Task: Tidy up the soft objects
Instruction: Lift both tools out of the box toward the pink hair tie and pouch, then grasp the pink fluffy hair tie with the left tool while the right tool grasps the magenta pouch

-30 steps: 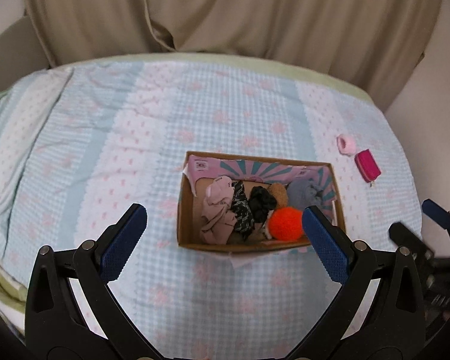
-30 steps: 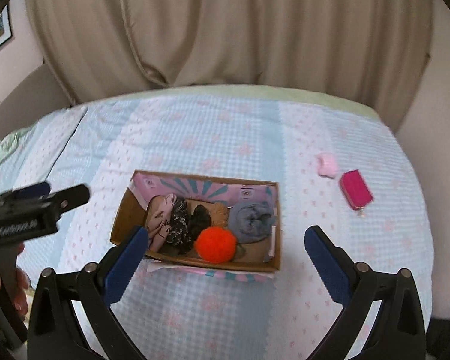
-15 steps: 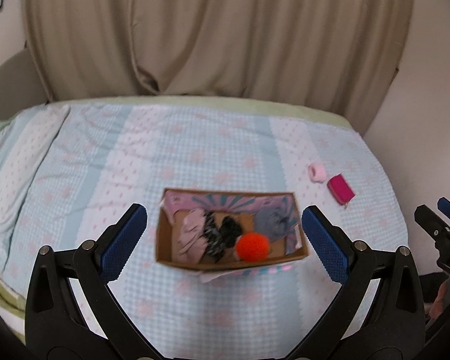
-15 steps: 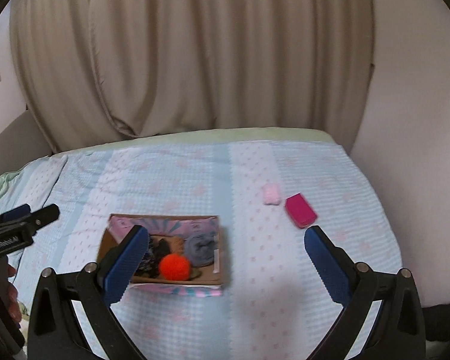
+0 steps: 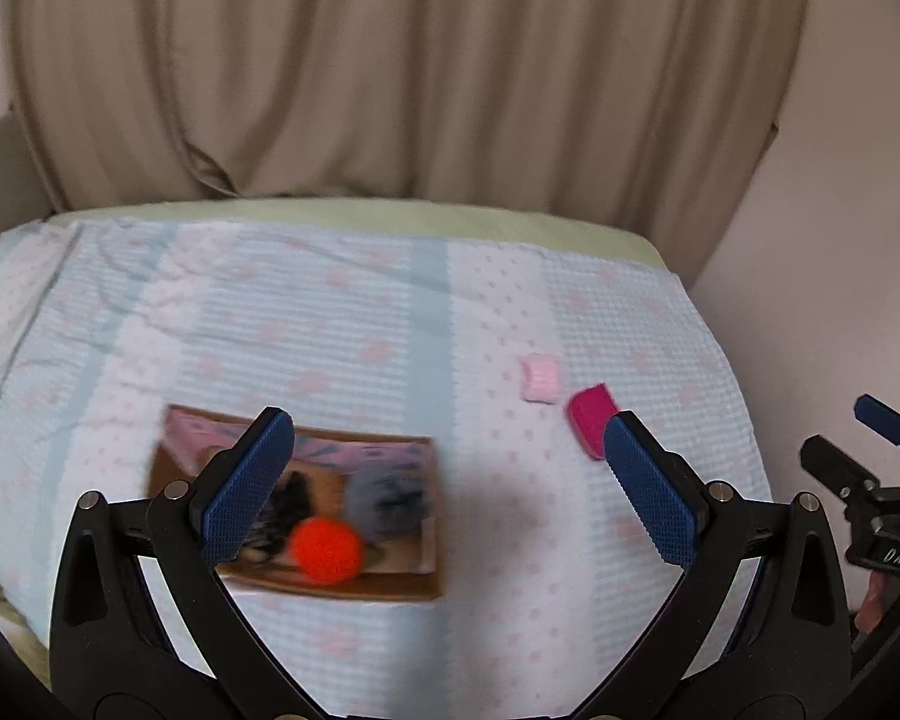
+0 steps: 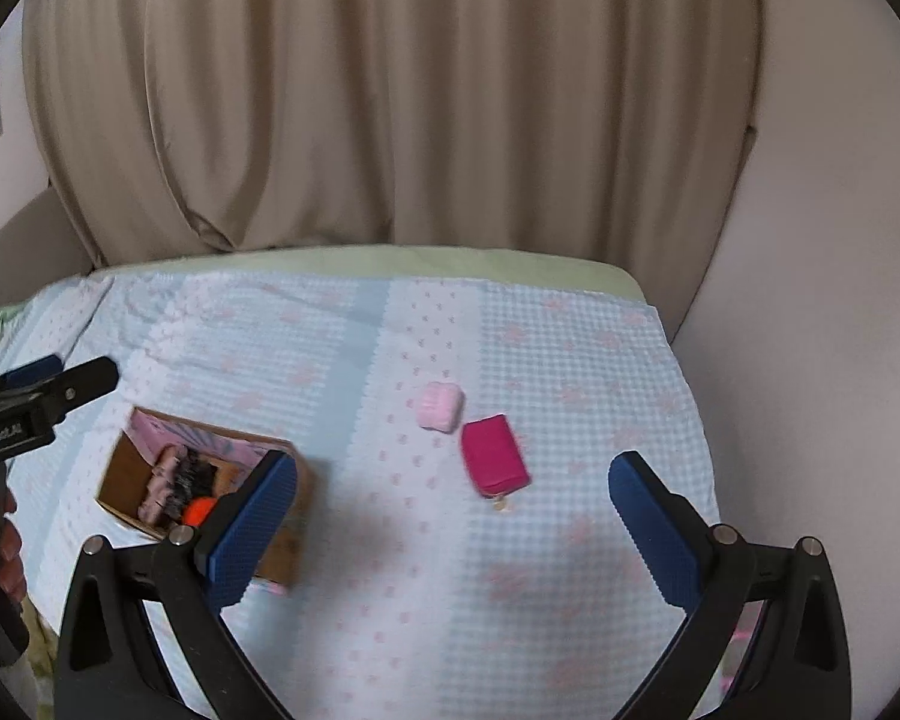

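A cardboard box (image 5: 390, 589) lies on the bed and holds an orange pom-pom (image 5: 325, 551), a grey fluffy item (image 5: 390, 495) and dark and pink soft items. It also shows in the right wrist view (image 6: 120, 483). A pale pink soft item (image 6: 441, 407) and a magenta pouch (image 6: 493, 457) lie apart on the bedspread to the right; both show in the left wrist view (image 5: 541, 378), (image 5: 591, 417). My left gripper (image 5: 447, 486) is open and empty above the box's right end. My right gripper (image 6: 450, 519) is open and empty, just short of the pouch.
The bed has a light blue and pink checked spread (image 6: 510, 570). A beige curtain (image 6: 390, 90) hangs behind it and a wall (image 6: 810, 360) stands at the right. The other gripper shows at each view's edge.
Both grippers have pulled back from the box and swung right. The pouch and pink item now sit nearer the centre of the right wrist view. Both stay open.
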`<state>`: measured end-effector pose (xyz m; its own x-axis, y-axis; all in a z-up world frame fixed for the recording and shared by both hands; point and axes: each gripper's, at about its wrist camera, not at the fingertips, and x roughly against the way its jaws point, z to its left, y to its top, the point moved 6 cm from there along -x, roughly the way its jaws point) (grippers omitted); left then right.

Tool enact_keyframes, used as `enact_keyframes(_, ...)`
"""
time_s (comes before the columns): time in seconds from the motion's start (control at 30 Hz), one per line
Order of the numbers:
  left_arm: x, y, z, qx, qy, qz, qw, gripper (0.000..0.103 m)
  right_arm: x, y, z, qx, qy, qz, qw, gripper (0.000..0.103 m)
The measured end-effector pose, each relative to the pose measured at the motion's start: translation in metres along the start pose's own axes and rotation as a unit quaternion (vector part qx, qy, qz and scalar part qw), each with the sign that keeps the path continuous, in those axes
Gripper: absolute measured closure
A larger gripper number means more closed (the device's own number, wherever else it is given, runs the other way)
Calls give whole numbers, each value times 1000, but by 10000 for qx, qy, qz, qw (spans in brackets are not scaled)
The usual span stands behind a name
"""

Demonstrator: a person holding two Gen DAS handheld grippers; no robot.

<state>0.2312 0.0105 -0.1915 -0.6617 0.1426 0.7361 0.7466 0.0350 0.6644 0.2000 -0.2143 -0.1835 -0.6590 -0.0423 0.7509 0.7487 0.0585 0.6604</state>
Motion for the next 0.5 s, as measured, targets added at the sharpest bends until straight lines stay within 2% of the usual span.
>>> enact_keyframes(0.27, -105, 5, -72, -97, -200, 817, 9964, 0, -80, 0, -45, 496, 280, 575, 9967, 0)
enact_keyframes(0.5, -196, 6, -105, -314, -368, 1475, 9879, 0, -156, -9, -55, 636, 509, 1132, 9902, 0)
